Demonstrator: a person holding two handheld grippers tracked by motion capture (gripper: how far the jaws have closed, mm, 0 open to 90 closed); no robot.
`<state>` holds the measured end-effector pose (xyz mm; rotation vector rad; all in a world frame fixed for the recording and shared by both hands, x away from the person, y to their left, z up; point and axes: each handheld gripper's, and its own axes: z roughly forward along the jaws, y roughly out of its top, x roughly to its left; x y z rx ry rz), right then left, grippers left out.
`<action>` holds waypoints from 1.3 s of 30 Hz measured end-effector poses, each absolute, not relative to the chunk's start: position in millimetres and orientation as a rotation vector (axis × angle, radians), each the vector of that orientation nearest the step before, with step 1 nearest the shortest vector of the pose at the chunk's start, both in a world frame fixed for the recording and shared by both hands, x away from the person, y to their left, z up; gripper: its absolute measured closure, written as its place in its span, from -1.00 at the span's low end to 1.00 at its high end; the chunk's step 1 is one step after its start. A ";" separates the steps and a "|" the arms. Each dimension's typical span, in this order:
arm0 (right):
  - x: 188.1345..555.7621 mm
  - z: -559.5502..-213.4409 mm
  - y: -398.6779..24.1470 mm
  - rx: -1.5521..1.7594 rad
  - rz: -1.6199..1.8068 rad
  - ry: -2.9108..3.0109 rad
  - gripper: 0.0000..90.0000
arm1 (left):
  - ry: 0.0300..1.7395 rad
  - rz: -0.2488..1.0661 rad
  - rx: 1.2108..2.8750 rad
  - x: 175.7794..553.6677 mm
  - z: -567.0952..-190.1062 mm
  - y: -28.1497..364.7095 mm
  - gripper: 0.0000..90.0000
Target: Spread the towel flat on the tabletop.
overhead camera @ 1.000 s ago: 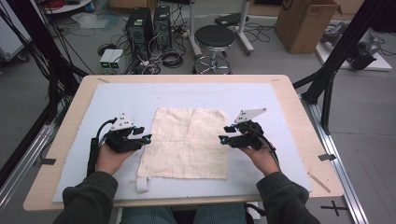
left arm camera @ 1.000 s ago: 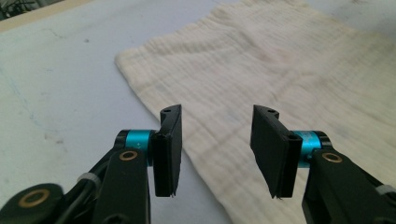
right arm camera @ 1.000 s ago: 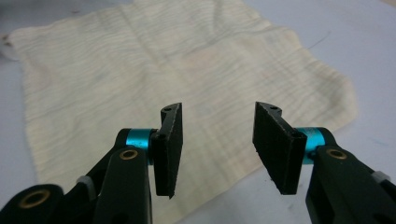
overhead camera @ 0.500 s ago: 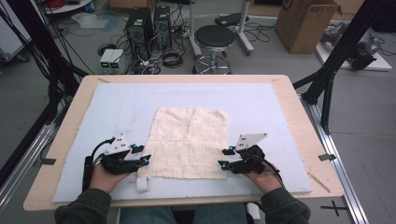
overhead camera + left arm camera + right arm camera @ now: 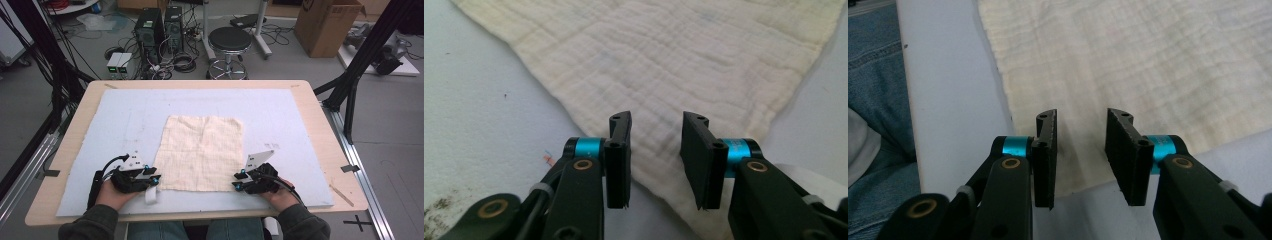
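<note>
Left gripper and right gripper sit at the cloth's near corners, jaws just closing yet still apart, cloth between them, unpinched

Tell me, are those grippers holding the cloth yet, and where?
Not yet: left gripper and right gripper straddle the cloth's near corners, jaws just closing.

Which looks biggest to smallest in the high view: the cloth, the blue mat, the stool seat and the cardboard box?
1. Blue mat
2. Cloth
3. Cardboard box, cut off by the top edge
4. Stool seat
The box and stool stand farther from the camera, so they look smaller than they are.
</note>
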<state>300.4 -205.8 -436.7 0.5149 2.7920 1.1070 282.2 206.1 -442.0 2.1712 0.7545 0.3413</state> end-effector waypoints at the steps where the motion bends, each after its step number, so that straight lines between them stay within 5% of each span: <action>1: 299.7 -437.1 -206.1 0.524 1.108 2.787 0.48 | 0.757 0.345 2.169 281.6 -442.3 205.7 0.47; 8: 304.8 -437.7 -208.7 0.541 1.134 2.798 0.92 | 0.708 0.345 2.188 277.0 -442.0 200.6 0.94; 13: 307.3 -436.4 -209.4 0.538 1.128 2.816 0.97 | 0.706 0.347 2.194 273.2 -440.4 199.9 0.97; 32: 287.5 -418.2 -225.7 0.482 1.160 2.827 0.95 | 0.630 0.357 2.193 241.7 -429.5 193.9 0.97; 39: 289.3 -419.5 -232.3 0.544 1.231 2.788 0.58 | 0.644 0.356 2.150 240.0 -424.8 196.2 0.73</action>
